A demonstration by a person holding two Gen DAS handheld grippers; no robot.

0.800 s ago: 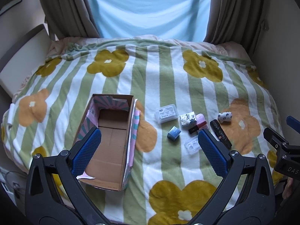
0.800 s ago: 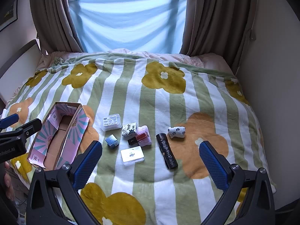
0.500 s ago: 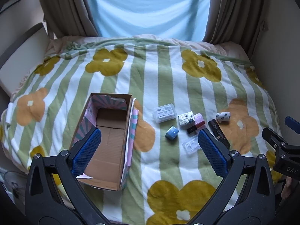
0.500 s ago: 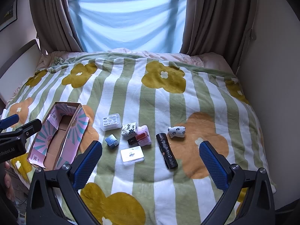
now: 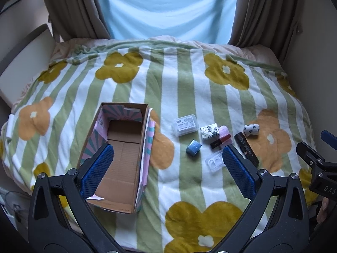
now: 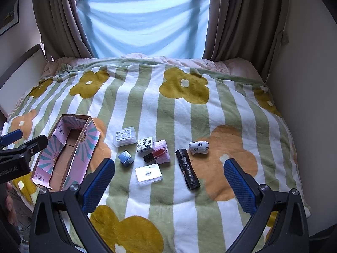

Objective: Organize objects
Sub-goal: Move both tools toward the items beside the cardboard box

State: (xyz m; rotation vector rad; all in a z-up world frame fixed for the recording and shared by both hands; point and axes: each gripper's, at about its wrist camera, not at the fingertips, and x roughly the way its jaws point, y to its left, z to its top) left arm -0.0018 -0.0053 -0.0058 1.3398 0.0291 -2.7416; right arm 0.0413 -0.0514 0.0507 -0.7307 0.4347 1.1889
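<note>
An open cardboard box (image 5: 118, 158) (image 6: 63, 154) with pink and teal flaps lies on the bed's left. To its right lie several small items: a clear labelled case (image 6: 124, 136), a blue cube (image 6: 125, 158), a floral white box (image 6: 146, 144), a pink box with a red and black tube (image 6: 161, 155), a flat clear case (image 6: 148, 173), a black bar (image 6: 187, 171) and a patterned white roll (image 6: 198, 147). My left gripper (image 5: 168, 168) is open and empty above the bed's near edge. My right gripper (image 6: 169, 179) is open and empty, above the items.
A green-and-white striped blanket (image 6: 179, 109) with yellow and orange flowers covers the bed. A headboard (image 5: 19, 57) stands at the left, a wall (image 6: 305, 84) at the right, and curtains with a blue sheet (image 6: 145, 25) at the far end.
My left gripper view has shifted slightly, with the box and items now a little lower and left in frame. The right gripper has barely moved. Nothing on the bed has moved.
</note>
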